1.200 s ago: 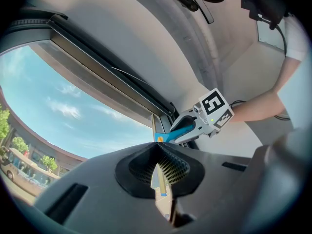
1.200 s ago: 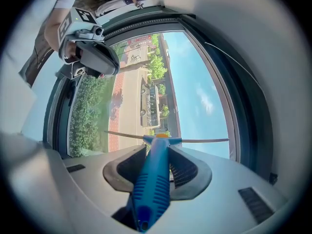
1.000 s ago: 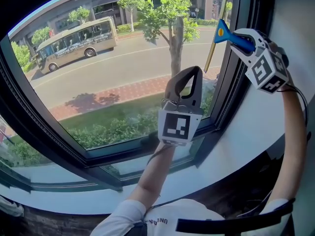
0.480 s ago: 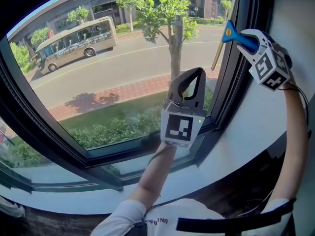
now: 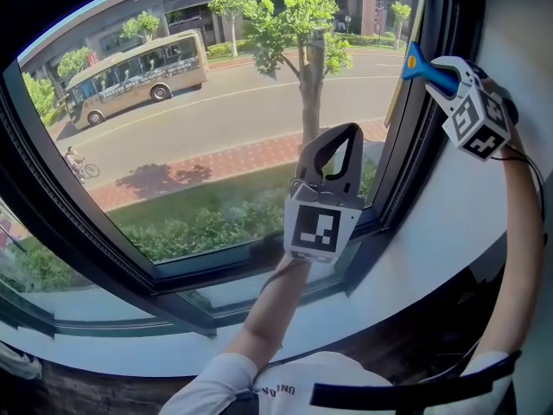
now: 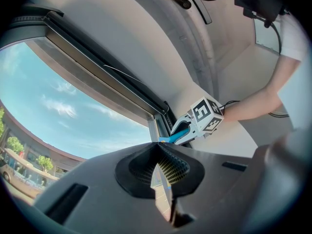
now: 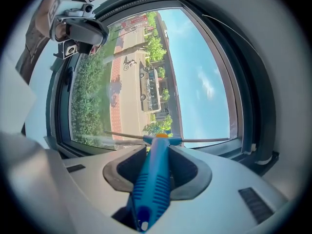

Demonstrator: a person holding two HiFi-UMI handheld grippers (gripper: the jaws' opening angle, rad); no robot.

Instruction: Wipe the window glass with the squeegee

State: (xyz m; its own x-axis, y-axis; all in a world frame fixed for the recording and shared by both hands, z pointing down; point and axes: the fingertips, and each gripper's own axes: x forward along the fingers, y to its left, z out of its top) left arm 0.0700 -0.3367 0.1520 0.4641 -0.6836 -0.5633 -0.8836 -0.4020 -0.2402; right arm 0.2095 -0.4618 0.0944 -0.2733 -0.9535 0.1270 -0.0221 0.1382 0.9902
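A room above street level, whose dark-framed window (image 5: pixel 216 268) overlooks a road (image 5: pixel 233 111), bus (image 5: pixel 138 74) and trees (image 5: pixel 298 20).

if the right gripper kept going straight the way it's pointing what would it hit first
Probably the window glass: the right gripper is shut on the squeegee, whose blade leads toward the pane. Whether it already touches is unclear.

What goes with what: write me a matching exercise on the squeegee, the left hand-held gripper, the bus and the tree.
1 squeegee
2 left hand-held gripper
3 bus
4 tree

a on the road outside
b shut, holding nothing
c beside the brick path
d gripped by the right hand-held gripper

Pairs: 1-d, 2-b, 3-a, 4-c
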